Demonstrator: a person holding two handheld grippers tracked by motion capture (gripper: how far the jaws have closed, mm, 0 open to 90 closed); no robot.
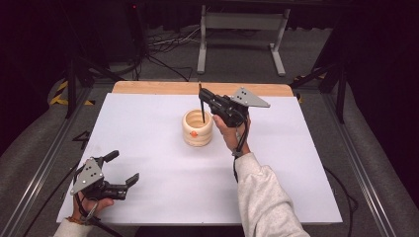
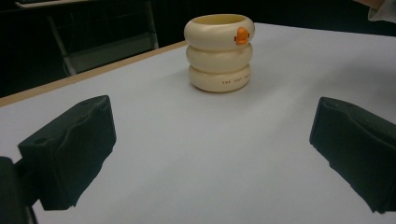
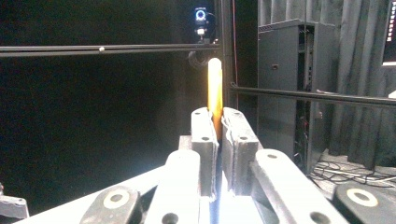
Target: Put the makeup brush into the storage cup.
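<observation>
A cream holder (image 1: 197, 129) shaped like three stacked rings, with a small orange beak on its side, stands at the middle of the white table top; it is also in the left gripper view (image 2: 219, 53). My right gripper (image 1: 203, 95) hovers just above its far rim, shut on a thin pencil (image 1: 202, 109) held upright. The pencil's lower end reaches into the holder's mouth. In the right gripper view the pencil (image 3: 215, 86) rises yellow between the closed jaws of my right gripper (image 3: 216, 119). My left gripper (image 1: 123, 170) rests near the front left corner, open and holding nothing (image 2: 210, 140).
The white sheet (image 1: 148, 163) covers a wooden table whose bare edge (image 1: 148, 87) shows at the back. A metal frame (image 1: 242, 22) and cables lie on the floor behind. Rails run along both sides of the table.
</observation>
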